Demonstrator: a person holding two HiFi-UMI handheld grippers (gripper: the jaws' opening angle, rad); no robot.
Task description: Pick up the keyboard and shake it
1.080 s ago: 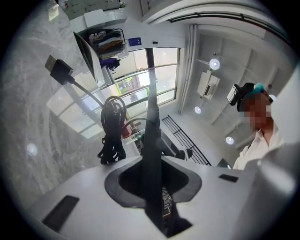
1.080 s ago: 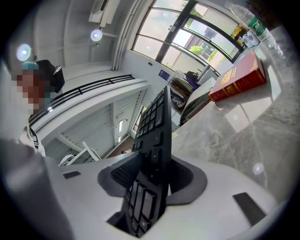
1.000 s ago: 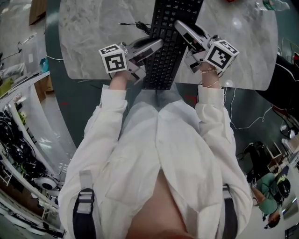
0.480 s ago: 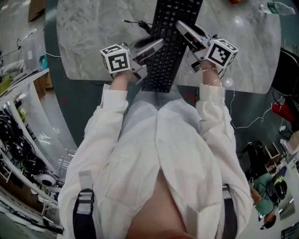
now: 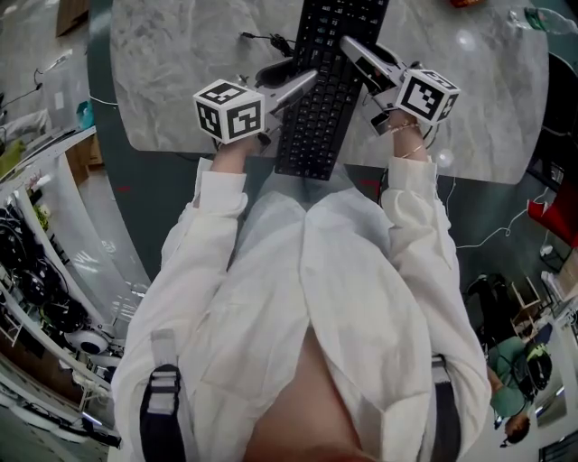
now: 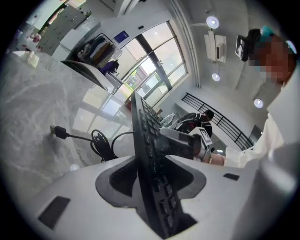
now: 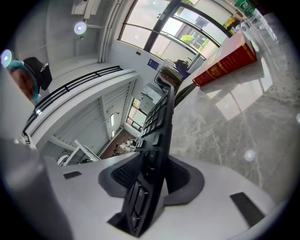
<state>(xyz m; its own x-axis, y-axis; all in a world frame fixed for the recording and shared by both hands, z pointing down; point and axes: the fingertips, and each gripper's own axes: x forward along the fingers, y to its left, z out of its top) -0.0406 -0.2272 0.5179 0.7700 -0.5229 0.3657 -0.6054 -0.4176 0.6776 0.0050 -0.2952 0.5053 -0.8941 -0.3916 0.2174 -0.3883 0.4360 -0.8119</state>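
Black plastic keyboard [image 5: 325,117] judged light and stiff, best taken by its long edges. Right gripper [image 5: 352,50] clamped it; left gripper [image 5: 302,83] jaws had just been opening, loose around it.

Matt black plastic keyboard [image 5: 318,108], glossy grey veined stone-look table [image 5: 172,72], soft white cloth sleeve [image 5: 215,221]

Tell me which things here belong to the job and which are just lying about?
Job: keyboard; left gripper, jaws just opened around it; right gripper, clamped on it.
Lying about: red book; plastic bottle.
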